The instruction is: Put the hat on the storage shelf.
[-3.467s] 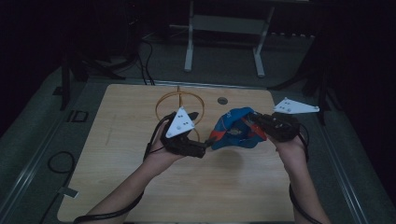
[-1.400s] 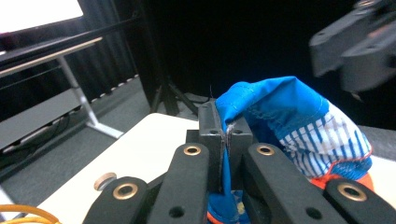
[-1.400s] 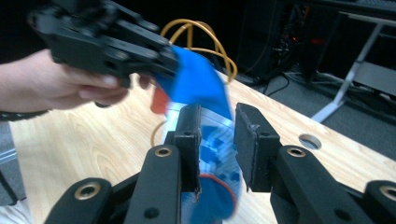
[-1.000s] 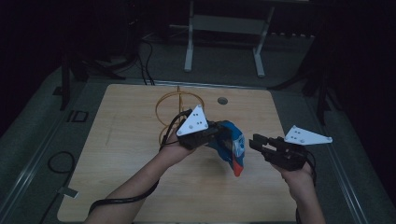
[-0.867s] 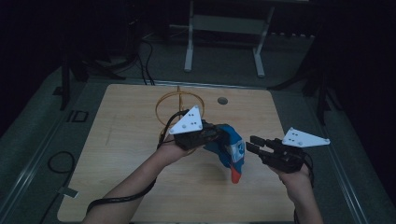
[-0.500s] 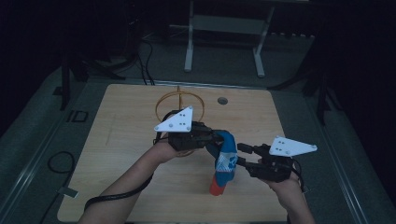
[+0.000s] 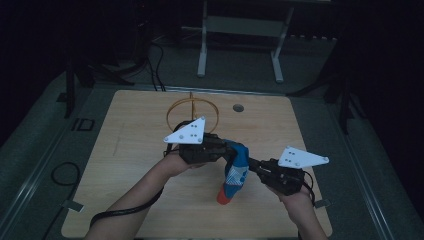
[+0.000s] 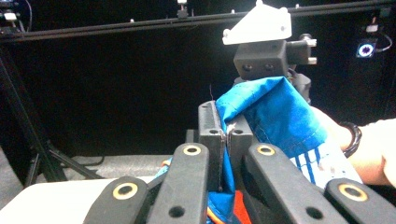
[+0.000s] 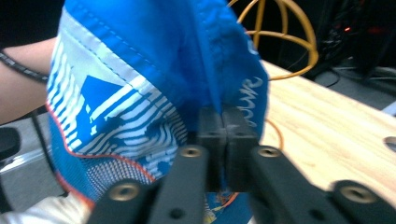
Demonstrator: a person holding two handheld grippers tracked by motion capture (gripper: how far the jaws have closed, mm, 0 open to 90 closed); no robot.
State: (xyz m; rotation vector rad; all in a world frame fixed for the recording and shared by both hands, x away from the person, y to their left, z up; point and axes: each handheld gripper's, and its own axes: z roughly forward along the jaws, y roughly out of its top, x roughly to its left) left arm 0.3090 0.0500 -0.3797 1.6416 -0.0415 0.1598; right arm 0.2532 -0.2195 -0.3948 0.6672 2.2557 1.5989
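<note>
A blue cloth [image 7: 236, 172] with white stripes and an orange edge hangs above the wooden table [image 7: 125, 150]. My left gripper [image 7: 227, 147] is shut on its upper edge; in the left gripper view the pads [image 8: 226, 133] pinch a fold of the cloth [image 8: 275, 112]. My right gripper [image 7: 251, 164] comes in from the right at the cloth's side. Its jaws have just been closing, and in the right gripper view they [image 9: 223, 133] stand together on a fold of the cloth [image 9: 140, 79]. The cloth's orange tip points down at the table.
A yellow wire ring stand [image 7: 191, 112] rises on the table behind the left gripper; the right gripper view has that ring stand [image 9: 289, 42] at upper right. A small round hole [image 7: 238, 107] lies near the far edge. Dark floor, cables and a metal frame surround the table.
The left gripper has swung the cloth leftward so it now hangs down. The right gripper has moved left, up to the cloth, and closed on it.
</note>
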